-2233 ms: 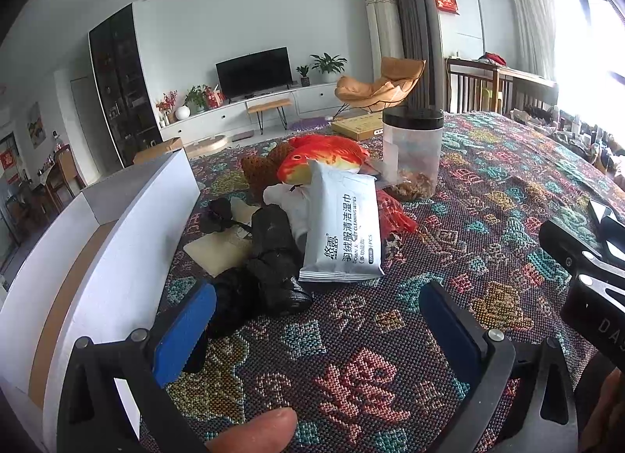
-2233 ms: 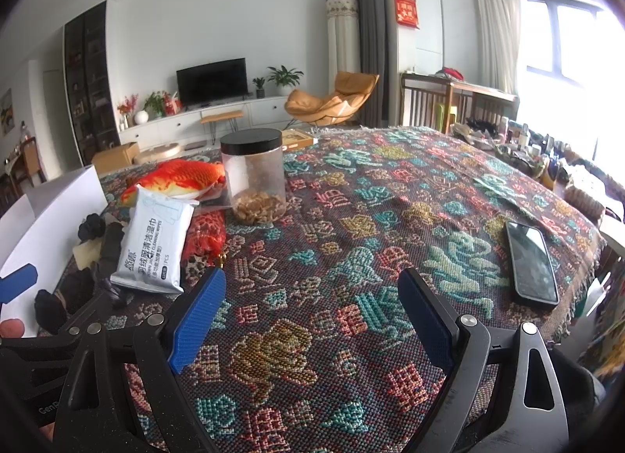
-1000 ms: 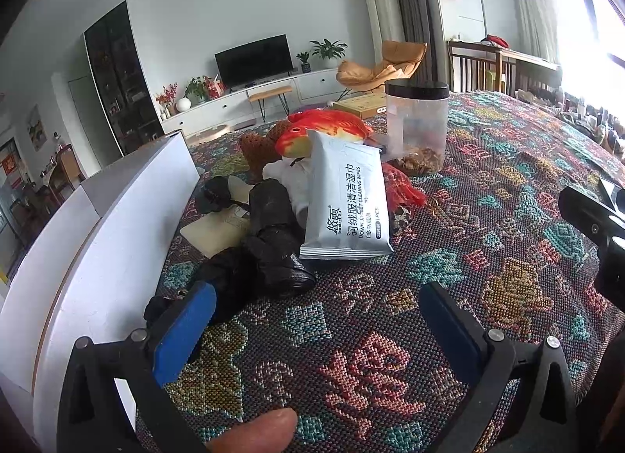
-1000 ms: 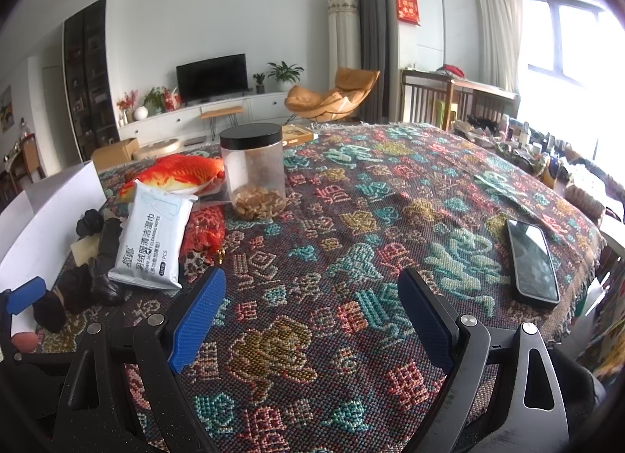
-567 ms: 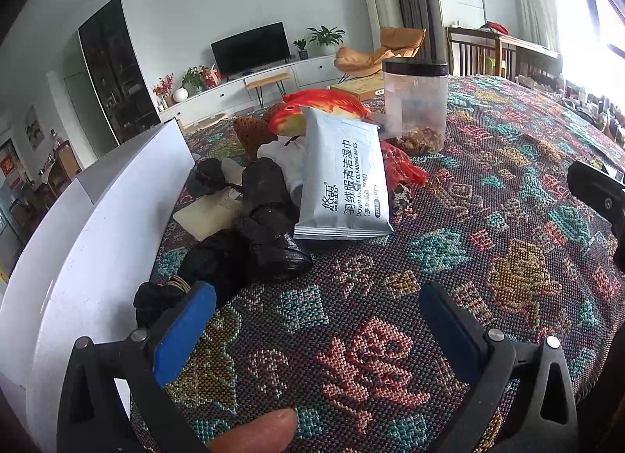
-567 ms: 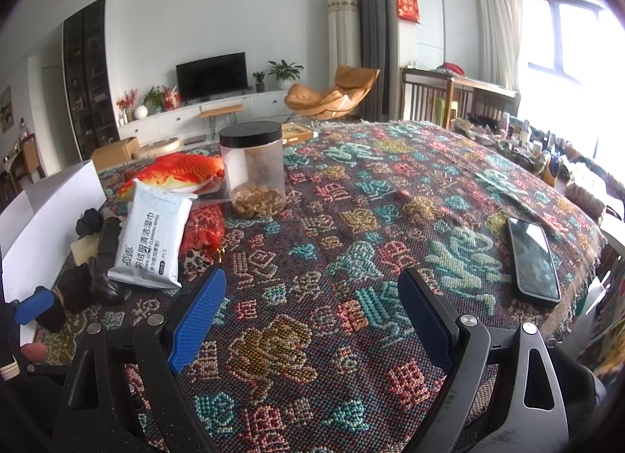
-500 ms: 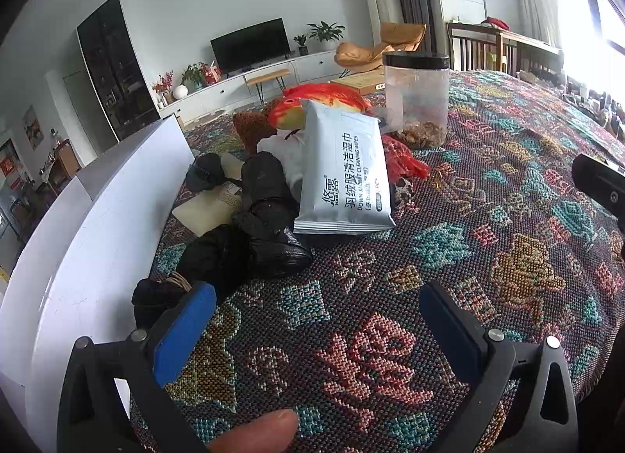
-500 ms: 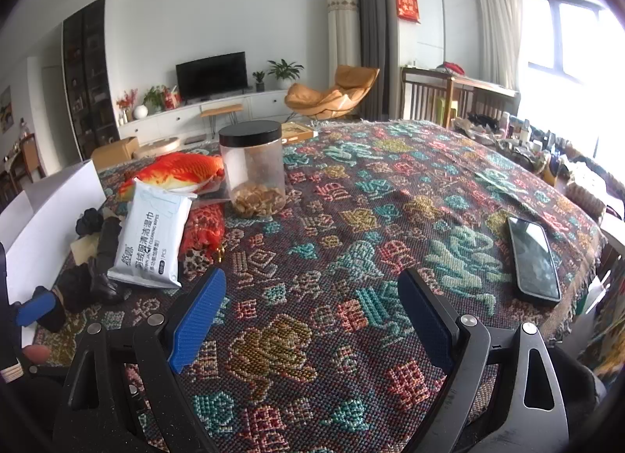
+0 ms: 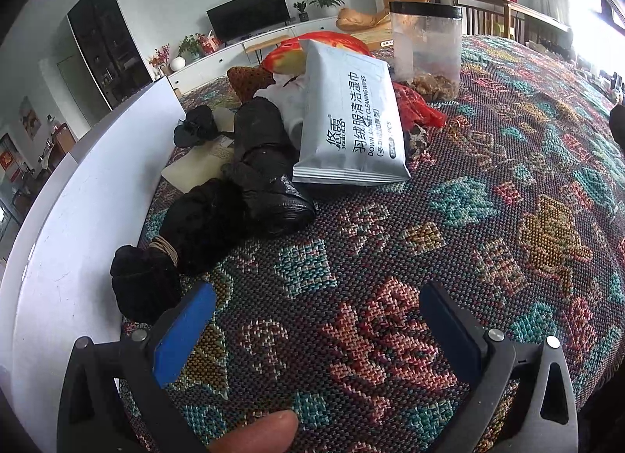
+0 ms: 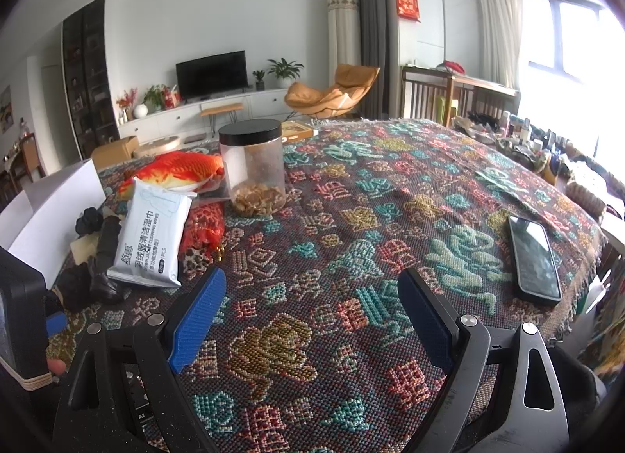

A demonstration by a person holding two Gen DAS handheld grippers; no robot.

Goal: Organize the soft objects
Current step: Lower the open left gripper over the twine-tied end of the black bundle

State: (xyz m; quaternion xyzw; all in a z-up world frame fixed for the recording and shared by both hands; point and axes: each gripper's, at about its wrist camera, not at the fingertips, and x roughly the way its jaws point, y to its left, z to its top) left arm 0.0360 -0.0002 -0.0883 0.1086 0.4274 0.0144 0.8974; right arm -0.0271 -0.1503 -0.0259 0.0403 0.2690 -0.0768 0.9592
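L claw [image 9: 316,320] spread wide, holding nothing, low over patterned bench [image 9: 488,179]. Black fabric bundle [image 9: 183,242] lies just ahead-left of its left pad, against white box [image 9: 78,195]. Beyond: black bag roll [image 9: 265,164], wipes pack [image 9: 351,121] leaning on the pile, red fish plush [image 9: 308,47], jar [image 9: 427,47]. R claw [image 10: 312,296] also wide open, empty; pile well to its left, phone [image 10: 533,257] on right.

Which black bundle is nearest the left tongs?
The one with the tan band, lying against the white box just beyond the left tongs. The glossy plastic bundle and small black one lie farther back.
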